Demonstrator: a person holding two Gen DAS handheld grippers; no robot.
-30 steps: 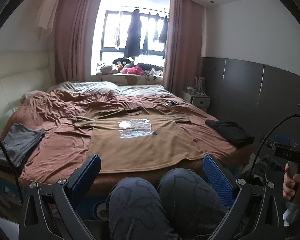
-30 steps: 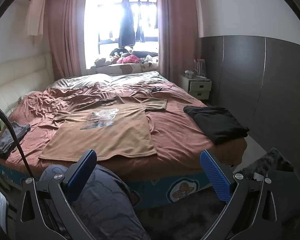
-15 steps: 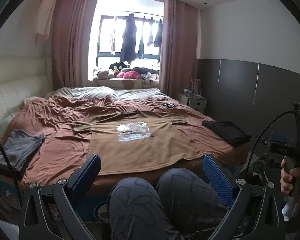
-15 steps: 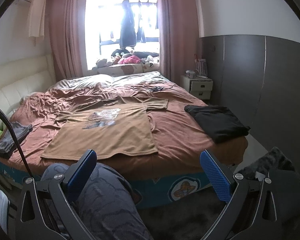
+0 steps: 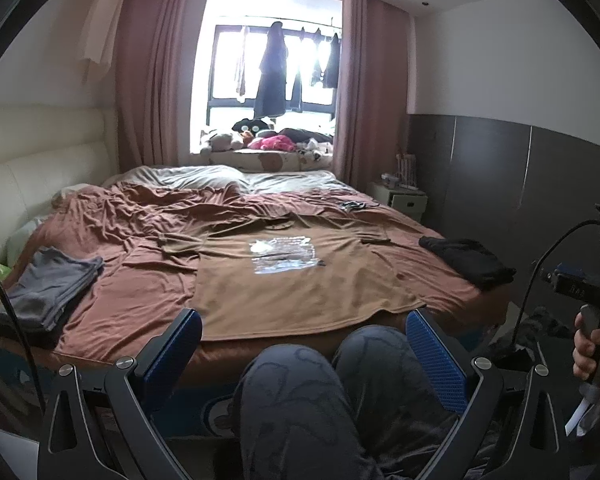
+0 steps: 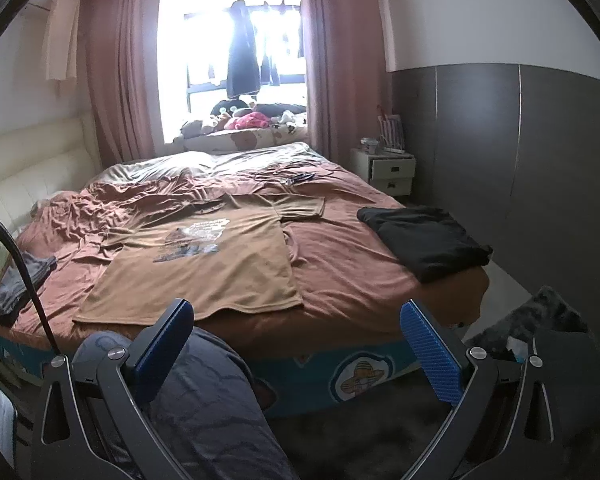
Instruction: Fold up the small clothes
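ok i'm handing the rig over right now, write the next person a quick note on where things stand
Left gripper: open, empty, held over the person's knees short of the bed.
Right gripper: open, empty, also short of the bed edge.
Brown t-shirt lies flat and unfolded, print up, hem at the near edge of the bed.
Grey folded clothes sit at the bed's left corner, a black garment at the right corner.
Done: shirt spread out. Left: fold the shirt; no fold started yet.
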